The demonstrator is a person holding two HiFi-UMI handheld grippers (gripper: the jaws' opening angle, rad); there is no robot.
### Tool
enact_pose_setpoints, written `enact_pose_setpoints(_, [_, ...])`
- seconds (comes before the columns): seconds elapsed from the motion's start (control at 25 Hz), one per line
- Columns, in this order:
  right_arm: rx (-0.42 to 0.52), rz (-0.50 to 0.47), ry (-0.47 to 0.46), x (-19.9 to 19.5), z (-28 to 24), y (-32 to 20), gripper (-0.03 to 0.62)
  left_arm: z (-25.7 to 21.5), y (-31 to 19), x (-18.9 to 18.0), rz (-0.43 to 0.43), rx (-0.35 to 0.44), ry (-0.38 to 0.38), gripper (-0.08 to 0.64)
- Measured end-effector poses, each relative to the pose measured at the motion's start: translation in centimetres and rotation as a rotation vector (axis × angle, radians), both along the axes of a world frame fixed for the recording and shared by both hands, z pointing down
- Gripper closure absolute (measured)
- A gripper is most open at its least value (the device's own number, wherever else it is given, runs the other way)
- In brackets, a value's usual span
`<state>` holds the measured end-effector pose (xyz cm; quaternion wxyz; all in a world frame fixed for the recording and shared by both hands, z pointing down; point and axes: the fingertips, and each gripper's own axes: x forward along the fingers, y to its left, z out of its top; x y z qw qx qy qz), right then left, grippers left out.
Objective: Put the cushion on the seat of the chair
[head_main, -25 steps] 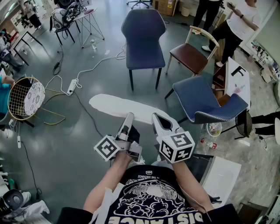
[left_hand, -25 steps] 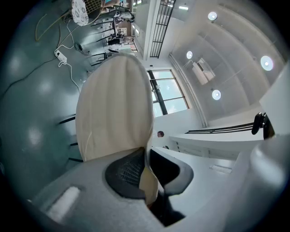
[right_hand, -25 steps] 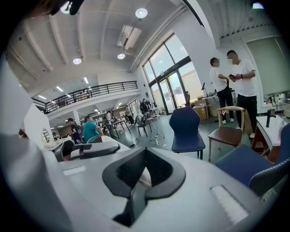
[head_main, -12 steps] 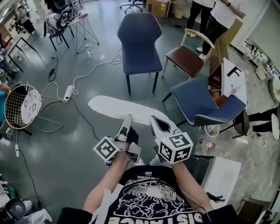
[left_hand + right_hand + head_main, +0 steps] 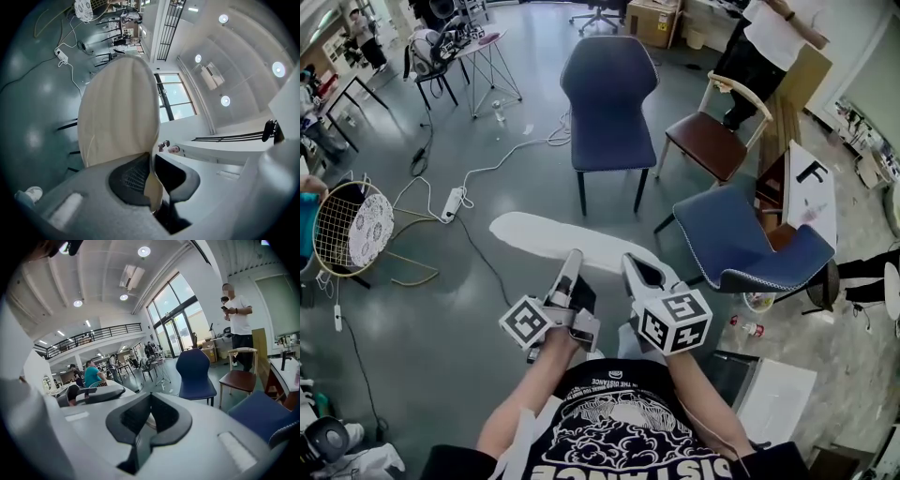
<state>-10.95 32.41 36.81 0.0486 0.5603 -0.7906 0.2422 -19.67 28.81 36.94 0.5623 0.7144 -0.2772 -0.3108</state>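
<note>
A long white cushion (image 5: 551,238) hangs level above the floor in front of me in the head view. My left gripper (image 5: 574,259) is shut on its near edge, and my right gripper (image 5: 632,264) is shut on the same edge further right. In the left gripper view the cream cushion (image 5: 117,112) fills the middle, pinched thin between the jaws. In the right gripper view a sliver of cushion (image 5: 150,419) shows between the nearly closed jaws. A dark blue chair (image 5: 607,103) stands straight ahead with a bare seat; it is also in the right gripper view (image 5: 196,376).
A brown wooden chair (image 5: 708,141) and a second blue chair (image 5: 741,239) stand to the right. A white table (image 5: 811,178) is beyond them. Cables and a power strip (image 5: 452,203) lie on the floor at left, near a wire chair (image 5: 352,225). People stand at the back right.
Both grippers have carried the cushion a little forward toward the chairs, which now sit slightly lower in the head view. Both grips look the same.
</note>
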Motion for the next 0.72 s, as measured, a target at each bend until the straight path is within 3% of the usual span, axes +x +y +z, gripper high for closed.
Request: enact_pose_setpoints(0.72, [-0.051,-0.068,-0.075,9.0,1.2,-10.6,0.595,0.9,-9.5,8.7,-0.051,-0.049,-0.065,0.52])
